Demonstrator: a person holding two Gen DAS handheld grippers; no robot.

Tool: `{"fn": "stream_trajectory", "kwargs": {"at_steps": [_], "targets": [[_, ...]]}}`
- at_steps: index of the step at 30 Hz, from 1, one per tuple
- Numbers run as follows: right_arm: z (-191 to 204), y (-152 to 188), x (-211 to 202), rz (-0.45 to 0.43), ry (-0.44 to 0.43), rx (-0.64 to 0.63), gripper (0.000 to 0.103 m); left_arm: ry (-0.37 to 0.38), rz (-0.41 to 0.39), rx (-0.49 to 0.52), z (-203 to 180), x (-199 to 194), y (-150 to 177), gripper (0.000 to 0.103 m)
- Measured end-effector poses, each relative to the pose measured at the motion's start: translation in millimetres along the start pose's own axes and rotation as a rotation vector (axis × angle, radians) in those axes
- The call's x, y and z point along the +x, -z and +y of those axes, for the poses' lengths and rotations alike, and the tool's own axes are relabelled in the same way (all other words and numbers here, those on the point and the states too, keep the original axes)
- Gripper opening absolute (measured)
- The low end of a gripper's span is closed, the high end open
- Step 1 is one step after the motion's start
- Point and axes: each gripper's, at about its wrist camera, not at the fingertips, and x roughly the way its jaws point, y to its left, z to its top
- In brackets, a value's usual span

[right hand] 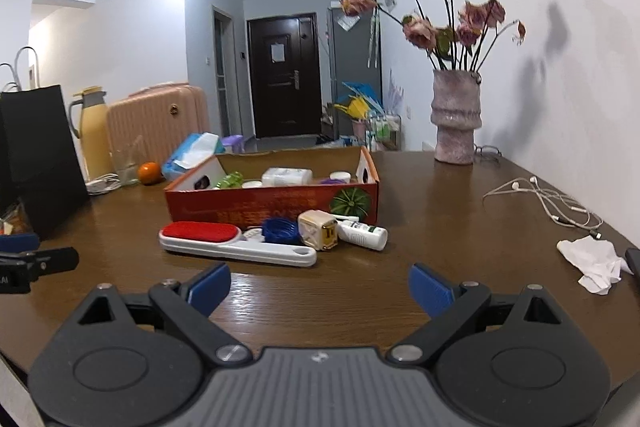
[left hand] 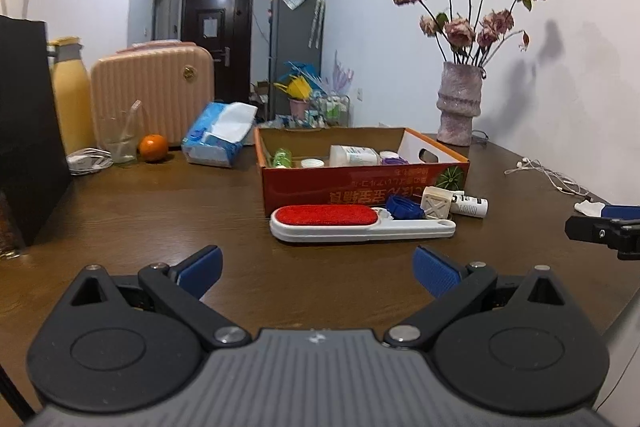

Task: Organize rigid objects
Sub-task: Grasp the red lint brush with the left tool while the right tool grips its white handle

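Red-padded white plastic lint brush (left hand: 362, 223) lies before the orange cardboard box (left hand: 360, 183), so both empty grippers, left (left hand: 318, 267) and right (right hand: 319, 285), fingers spread, must approach it first.

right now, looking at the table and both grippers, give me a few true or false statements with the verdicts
1. The lint brush lies on the table in front of the cardboard box. True.
2. The left gripper is shut on the brush. False: open, holding nothing.
3. The right gripper is open and empty. True.
4. The blue cap sits inside the box. False: it is outside, beside the brush.
5. The vase lies tipped over. False: it stands upright.
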Motion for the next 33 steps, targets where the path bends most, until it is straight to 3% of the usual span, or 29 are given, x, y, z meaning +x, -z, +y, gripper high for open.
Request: {"fn": "stream_trajectory", "kwargs": {"at_steps": [13,18,20,23,26,28,30,33], "targets": [[-18.4,-28.0,114.0,0.094,0.008,-0.013,0.092,0.066,0.074,0.096,-7.7,127.1,-34.7,0.103],[-20.4,-32.6,147.1,0.117,-0.019,-0.008,0.090,0.126,0.123,0.060,-4.4,165.3,-51.3,0.103],[-18.9,-32.7,160.2,0.140,-0.039,-0.001,0.084,0.153,0.116,0.083,-8.3,174.1,-54.1,0.102],[-12.9,-31.2,174.0,0.174,-0.090,0.001,0.074,0.111,0.100,0.098,-4.0,183.5,-52.3,0.100],[-8.6,-29.2,186.8,0.202,-0.134,0.011,0.064,0.070,0.135,0.006,18.3,191.4,-46.9,0.088],[-8.0,-27.4,196.5,0.225,-0.130,0.018,0.043,0.048,0.174,-0.076,36.4,198.2,-41.5,0.081],[-9.4,-25.4,203.0,0.245,-0.116,0.024,0.033,0.051,0.221,-0.147,49.9,206.4,-36.4,0.076],[-12.4,-23.4,204.3,0.262,-0.102,0.032,0.029,0.089,0.234,-0.219,60.0,210.4,-32.3,0.074]]}}
